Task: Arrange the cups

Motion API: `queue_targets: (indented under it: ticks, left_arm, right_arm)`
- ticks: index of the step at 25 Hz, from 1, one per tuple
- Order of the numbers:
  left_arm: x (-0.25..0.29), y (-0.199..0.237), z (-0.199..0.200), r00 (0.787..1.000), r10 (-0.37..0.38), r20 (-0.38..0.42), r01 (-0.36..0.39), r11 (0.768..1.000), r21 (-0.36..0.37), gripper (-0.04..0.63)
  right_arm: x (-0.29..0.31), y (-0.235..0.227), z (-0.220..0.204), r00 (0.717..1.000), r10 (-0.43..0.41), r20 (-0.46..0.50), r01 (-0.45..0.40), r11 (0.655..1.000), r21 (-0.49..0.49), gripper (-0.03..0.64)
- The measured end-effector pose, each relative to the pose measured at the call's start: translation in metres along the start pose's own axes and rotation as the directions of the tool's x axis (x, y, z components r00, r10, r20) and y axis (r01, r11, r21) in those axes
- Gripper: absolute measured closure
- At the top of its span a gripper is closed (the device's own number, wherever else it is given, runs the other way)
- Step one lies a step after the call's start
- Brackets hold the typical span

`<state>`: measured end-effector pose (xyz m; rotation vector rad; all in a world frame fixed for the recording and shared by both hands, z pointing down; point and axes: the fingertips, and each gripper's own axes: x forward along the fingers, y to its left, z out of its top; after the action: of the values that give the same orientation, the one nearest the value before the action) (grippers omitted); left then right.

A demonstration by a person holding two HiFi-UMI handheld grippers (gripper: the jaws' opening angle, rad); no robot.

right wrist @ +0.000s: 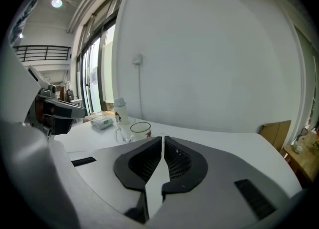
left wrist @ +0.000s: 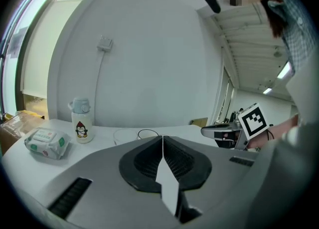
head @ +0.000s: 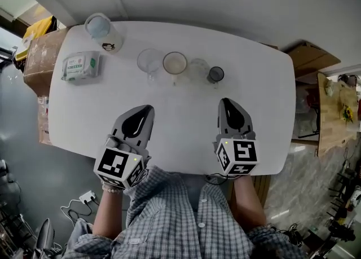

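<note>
Head view: both tongs (head: 149,108) (head: 225,101) closed, empty

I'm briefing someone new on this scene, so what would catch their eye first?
Four cups stand in a row across the middle of the white table. The left gripper and right gripper, both shut and empty, hover at its near edge. A penguin bottle and a wipes pack sit far left.
</note>
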<state>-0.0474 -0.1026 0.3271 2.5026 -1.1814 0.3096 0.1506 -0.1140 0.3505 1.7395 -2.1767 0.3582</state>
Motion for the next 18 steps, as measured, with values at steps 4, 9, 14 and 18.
queue_targets:
  ticks: [4,9,14,18]
  left_arm:
    - [-0.008,-0.015,0.013,0.999,0.0,0.033,0.0,1.0,0.001,0.58]
    - [-0.016,-0.026,0.023,0.996,0.022,0.089,-0.019,0.999,-0.035,0.581]
    - [-0.024,-0.037,0.039,0.989,0.042,0.139,-0.039,0.999,-0.023,0.581]
    - [-0.029,-0.042,0.046,0.983,0.065,0.172,-0.06,0.998,-0.036,0.581]
  right_arm:
    - [-0.018,0.006,0.02,0.998,0.044,0.038,-0.044,0.999,-0.018,0.584]
    - [-0.043,0.007,0.043,0.992,0.081,0.092,-0.077,0.996,-0.052,0.586]
    - [-0.063,0.001,0.059,0.985,0.086,0.148,-0.081,0.996,-0.039,0.589]
    - [-0.072,-0.002,0.066,0.981,0.062,0.186,-0.062,0.998,-0.008,0.589]
